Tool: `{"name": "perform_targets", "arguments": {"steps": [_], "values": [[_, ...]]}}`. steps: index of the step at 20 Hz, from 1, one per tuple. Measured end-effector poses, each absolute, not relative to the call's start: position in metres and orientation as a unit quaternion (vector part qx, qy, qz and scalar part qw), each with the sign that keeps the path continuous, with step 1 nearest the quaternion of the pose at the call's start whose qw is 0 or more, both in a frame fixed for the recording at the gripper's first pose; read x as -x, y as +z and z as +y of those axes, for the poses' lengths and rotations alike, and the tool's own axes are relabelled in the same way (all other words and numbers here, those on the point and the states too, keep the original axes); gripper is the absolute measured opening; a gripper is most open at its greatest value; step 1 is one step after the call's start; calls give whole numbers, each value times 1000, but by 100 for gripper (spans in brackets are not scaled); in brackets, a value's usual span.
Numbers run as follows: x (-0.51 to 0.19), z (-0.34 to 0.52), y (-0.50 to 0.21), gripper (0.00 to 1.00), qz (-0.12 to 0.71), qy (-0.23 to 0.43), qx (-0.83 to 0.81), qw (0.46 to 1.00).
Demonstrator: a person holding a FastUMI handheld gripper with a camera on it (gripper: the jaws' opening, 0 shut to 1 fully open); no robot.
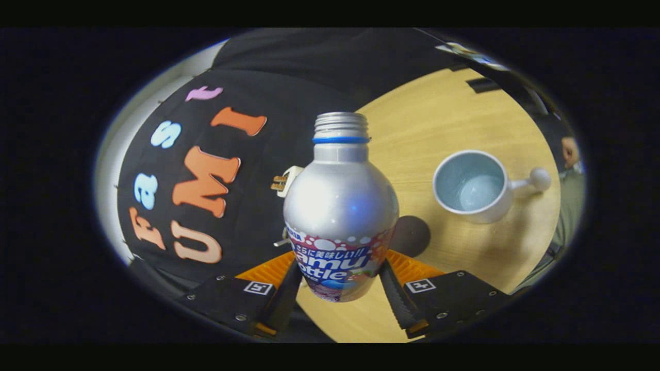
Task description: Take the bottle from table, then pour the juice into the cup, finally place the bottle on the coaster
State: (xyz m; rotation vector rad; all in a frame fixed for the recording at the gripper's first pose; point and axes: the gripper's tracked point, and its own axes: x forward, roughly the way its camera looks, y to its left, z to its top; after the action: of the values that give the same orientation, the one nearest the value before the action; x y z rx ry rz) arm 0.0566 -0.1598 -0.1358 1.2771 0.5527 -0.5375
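A silver aluminium bottle (340, 206) with a colourful label and a blue ring under its uncapped threaded neck is held between my fingers, and my gripper (340, 281) is shut on its lower body. The bottle is lifted above the wooden table (438, 118) and the whole view is rolled to one side. Beyond the bottle on the right stands a white cup (472, 185) with a pale blue inside and a knob-ended handle; its mouth is apart from the bottle's neck. A dark round coaster (412, 236) lies on the table just past my right finger, partly hidden by the bottle.
The black booth wall (247, 206) hangs to the left behind the bottle, with a white plug (287, 180) in front of it. A person's sleeve (567, 206) shows past the cup at the table's far edge.
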Motion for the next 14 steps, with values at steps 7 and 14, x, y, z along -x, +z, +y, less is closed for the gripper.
{"name": "perform_targets", "arguments": {"steps": [7,14], "values": [[-49,-179,-140,79,276,-268,-388,838],[-68,-193,-142,79,282,-252,-226,898]]}}
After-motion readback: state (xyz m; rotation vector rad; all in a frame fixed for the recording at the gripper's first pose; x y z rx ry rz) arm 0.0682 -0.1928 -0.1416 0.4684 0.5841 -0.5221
